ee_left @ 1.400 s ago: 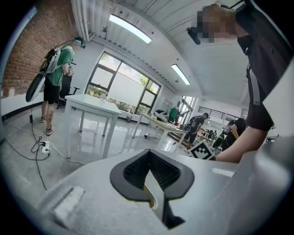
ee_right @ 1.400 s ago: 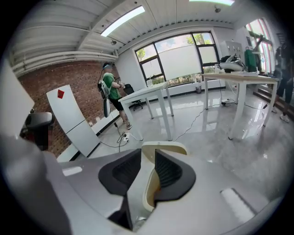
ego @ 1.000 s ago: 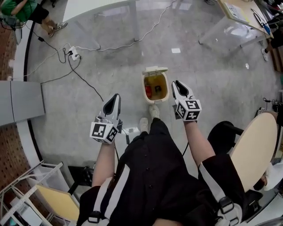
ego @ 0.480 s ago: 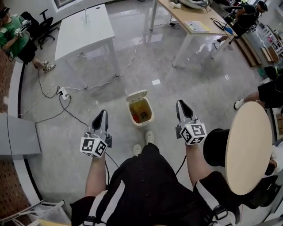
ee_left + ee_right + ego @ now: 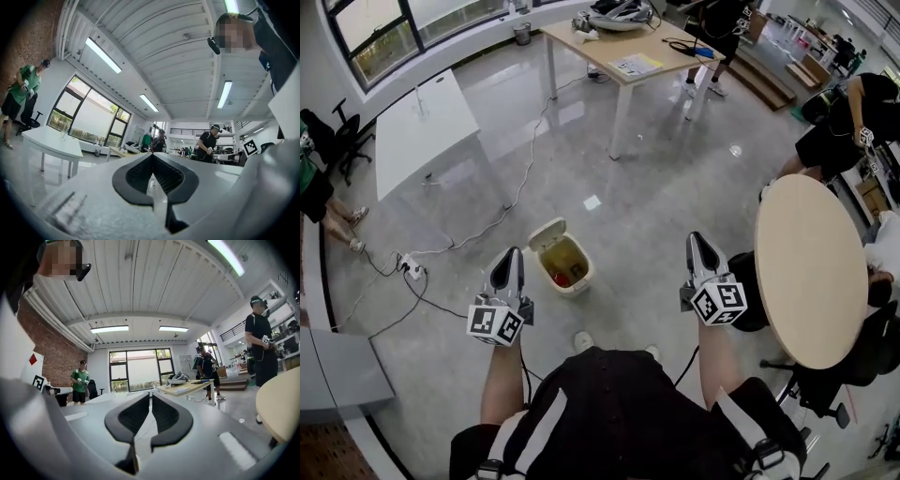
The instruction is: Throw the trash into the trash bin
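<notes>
The cream trash bin (image 5: 578, 283) stands on the grey floor with its lid (image 5: 546, 232) flipped up, and red and yellow trash (image 5: 565, 277) lies inside. My left gripper (image 5: 508, 262) hangs to the bin's left, pointing level, its jaws shut and empty. In the left gripper view the left gripper (image 5: 152, 157) shows closed tips with nothing between them. My right gripper (image 5: 701, 247) is held well to the bin's right, near the round table. Seen in its own view, the right gripper (image 5: 150, 394) has just closed the last bit, with nothing between its jaws.
A round beige table (image 5: 811, 272) and a black chair (image 5: 750, 305) stand close on the right. Cables and a power strip (image 5: 409, 268) lie on the floor at left. A white table (image 5: 422, 131) and a wooden table (image 5: 628, 47) stand farther off. Several people stand around the room.
Both grippers rose from beside the bin and now point level. The head view lifted, showing far more of the room. The bin looks smaller and sits nearer the left gripper.
</notes>
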The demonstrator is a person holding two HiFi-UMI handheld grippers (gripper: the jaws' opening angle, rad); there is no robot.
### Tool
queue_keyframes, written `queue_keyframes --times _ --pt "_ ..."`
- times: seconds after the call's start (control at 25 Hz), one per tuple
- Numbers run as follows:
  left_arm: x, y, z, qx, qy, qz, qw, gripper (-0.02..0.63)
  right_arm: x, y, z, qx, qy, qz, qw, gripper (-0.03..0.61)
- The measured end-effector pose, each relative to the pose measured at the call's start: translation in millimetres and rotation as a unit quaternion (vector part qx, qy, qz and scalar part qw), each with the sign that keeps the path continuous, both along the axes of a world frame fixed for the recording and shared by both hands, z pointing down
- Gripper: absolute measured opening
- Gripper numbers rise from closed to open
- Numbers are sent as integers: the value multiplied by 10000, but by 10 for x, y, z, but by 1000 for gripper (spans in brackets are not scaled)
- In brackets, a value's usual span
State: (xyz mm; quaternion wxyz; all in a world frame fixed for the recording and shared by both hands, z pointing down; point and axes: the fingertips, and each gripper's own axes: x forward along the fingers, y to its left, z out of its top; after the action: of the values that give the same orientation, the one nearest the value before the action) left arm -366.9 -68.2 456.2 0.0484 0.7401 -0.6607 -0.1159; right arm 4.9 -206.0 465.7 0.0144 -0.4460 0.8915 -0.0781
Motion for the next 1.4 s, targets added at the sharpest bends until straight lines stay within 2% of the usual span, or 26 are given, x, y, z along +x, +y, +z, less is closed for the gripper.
queue_keyframes --times 0.28,0.44,0.56,0.64,0.8,0.92,1.04,1.2,1.4 --pt "792 -444 -199 252 -46 535 9982 2 1014 119 -314 409 88 499 9979 6" --pt "1254 -492 -222 242 13 773 9967 2 1552 234 -324 386 8 836 9958 6" --pt "1493 -500 -253 219 93 853 9961 2 1771 324 -239 300 -30 939 9951 6" --pt "1649 -502 -263 251 209 898 9954 2 1883 392 -164 228 -92 972 9950 6" --pt "1917 -546 -203 263 87 1096 9936 2 2024 418 -64 120 -159 995 9948 6" --pt "1957 -555 -196 345 154 1027 9940 2 2070 396 -69 142 -101 981 9950 5" --pt "2009 -547 -249 260 148 998 9946 2 2082 370 -96 162 -90 974 9951 5" --pt "1957 -525 -230 193 221 892 9956 2 2063 358 -76 119 -164 954 9952 5" --pt "1909 -553 -265 305 341 857 9953 2 2089 293 -143 211 -198 941 9951 5"
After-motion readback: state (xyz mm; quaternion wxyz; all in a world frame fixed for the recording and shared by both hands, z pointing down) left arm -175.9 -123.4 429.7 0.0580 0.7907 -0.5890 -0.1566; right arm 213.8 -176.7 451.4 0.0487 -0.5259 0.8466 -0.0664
